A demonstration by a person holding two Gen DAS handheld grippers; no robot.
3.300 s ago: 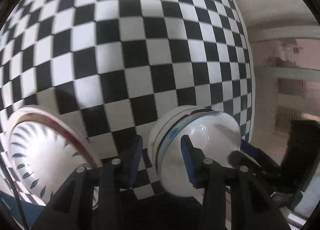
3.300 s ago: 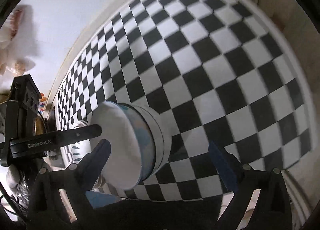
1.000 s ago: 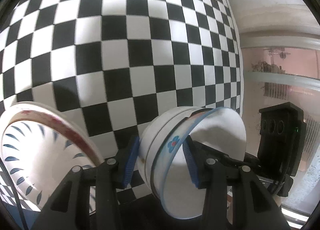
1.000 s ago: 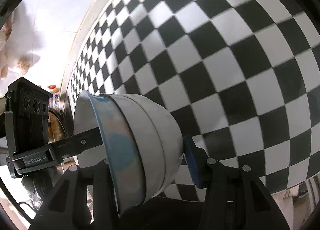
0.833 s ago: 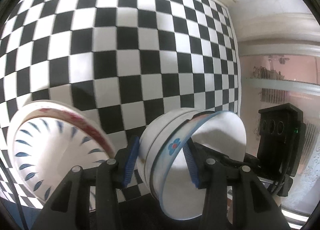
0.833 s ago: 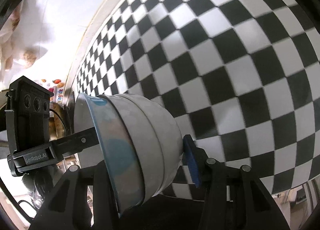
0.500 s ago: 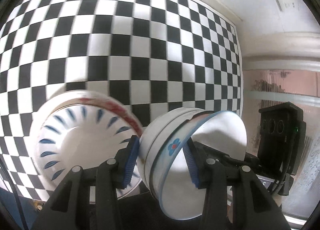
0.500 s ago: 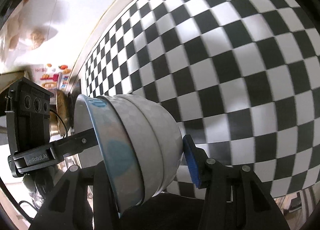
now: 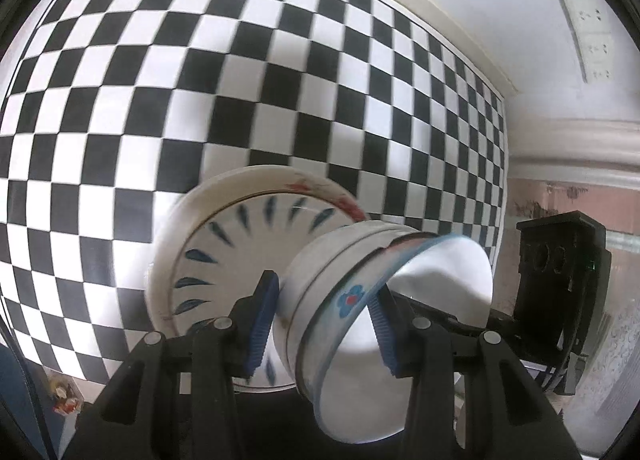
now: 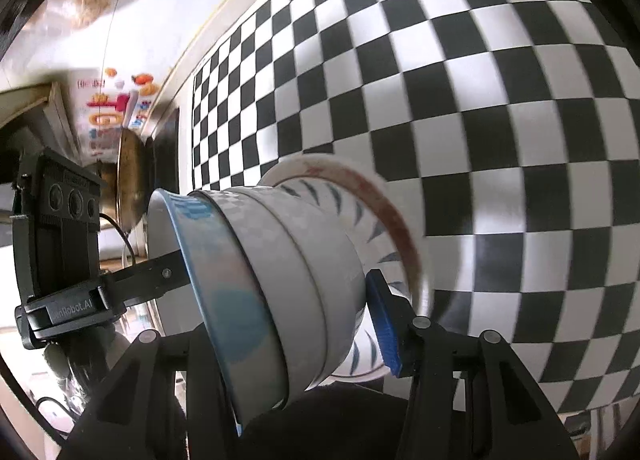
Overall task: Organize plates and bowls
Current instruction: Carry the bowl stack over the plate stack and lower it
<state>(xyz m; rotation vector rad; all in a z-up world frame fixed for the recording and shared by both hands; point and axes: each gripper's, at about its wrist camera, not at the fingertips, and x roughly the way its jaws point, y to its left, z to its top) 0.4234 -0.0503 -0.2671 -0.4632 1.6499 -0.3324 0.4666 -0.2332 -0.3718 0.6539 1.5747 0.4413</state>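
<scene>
Checkered tablecloth (image 9: 200, 60) below; both the left gripper (image 9: 320, 316) and right gripper (image 10: 304, 308) clamp the stacked bowls (image 9: 360, 300), plates (image 9: 224, 244) at ten o'clock.

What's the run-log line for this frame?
left tongs: shut on bowl stack | right tongs: same | plate: on checkered table
</scene>
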